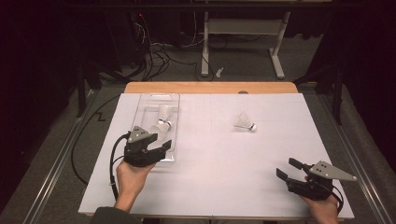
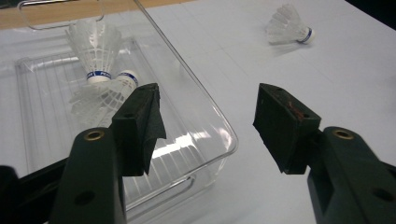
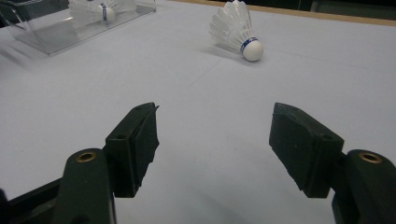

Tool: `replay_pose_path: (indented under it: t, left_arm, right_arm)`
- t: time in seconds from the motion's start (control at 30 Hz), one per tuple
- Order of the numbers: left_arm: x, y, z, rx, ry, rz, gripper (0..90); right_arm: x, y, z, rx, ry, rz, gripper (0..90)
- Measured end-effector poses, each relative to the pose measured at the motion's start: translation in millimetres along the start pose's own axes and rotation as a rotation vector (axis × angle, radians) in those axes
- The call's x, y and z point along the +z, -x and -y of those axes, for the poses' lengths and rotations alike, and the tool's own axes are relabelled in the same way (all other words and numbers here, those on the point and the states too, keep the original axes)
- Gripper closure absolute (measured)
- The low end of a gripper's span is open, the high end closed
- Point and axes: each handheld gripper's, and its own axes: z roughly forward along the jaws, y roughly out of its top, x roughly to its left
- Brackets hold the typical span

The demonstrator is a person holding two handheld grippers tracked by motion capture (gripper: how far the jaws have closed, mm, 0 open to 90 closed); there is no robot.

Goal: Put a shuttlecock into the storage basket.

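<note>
**Two open grippers, three shuttlecocks, one clear tray**

The left gripper (image 1: 161, 145) is matte black plastic with blocky, square-edged pads, its jaws spread wide with nothing between them; it hangs over the near corner of the tray (image 1: 144, 100). The right gripper (image 1: 288, 168), same build with a grey three-cornered plate on top, also stands wide and empty, low over the bare sheet near the front right edge.

The tray is clear, glossy hard plastic, rectangular with rounded corners, a ribbed floor and a loop handle at its far end. Inside lie two shuttlecocks (image 2: 95, 46), touching: white feather skirts flaring to a cone, rounded white cork tips, each with a blue band. One points its cork toward the left gripper, the other lies across it on its side.

A third shuttlecock (image 1: 244, 122), same make, lies on its side on the white, smooth sheet (image 1: 210, 177), well apart from the tray and both grippers. The sheet covers a table (image 1: 210, 87) with a pale wood edge at the far side
</note>
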Motion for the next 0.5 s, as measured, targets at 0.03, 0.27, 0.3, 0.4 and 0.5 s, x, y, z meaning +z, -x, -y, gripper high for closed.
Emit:
replay_pose_path:
  t: [0.03, 0.27, 0.3, 0.4, 0.5]
  left_arm:
    - [-0.7, 0.6, 0.5, 0.001, 0.003, 0.001, 41.4]
    - [-2.4, 4.4, 6.7, 0.001, 0.015, 0.014, 40.9]
    - [-2.7, 5.3, 8.0, -0.002, 0.016, 0.016, 40.9]
    - [-4.2, 6.7, 12.4, -0.002, 0.020, 0.019, 40.7]
    - [-5.7, 6.2, 16.2, -0.009, 0.016, 0.023, 40.3]
  right_arm:
    - [-0.2, 0.2, 0.3, 0.000, -0.002, 0.000, 32.8]
    - [-2.9, -0.9, 0.9, -0.004, 0.001, 0.002, 32.8]
    - [-2.8, -1.2, 0.8, -0.008, 0.000, 0.001, 32.8]
    - [-2.2, -2.0, 0.5, -0.008, -0.001, -0.003, 32.8]
    - [-1.5, -1.5, 0.5, -0.007, 0.000, -0.004, 32.8]
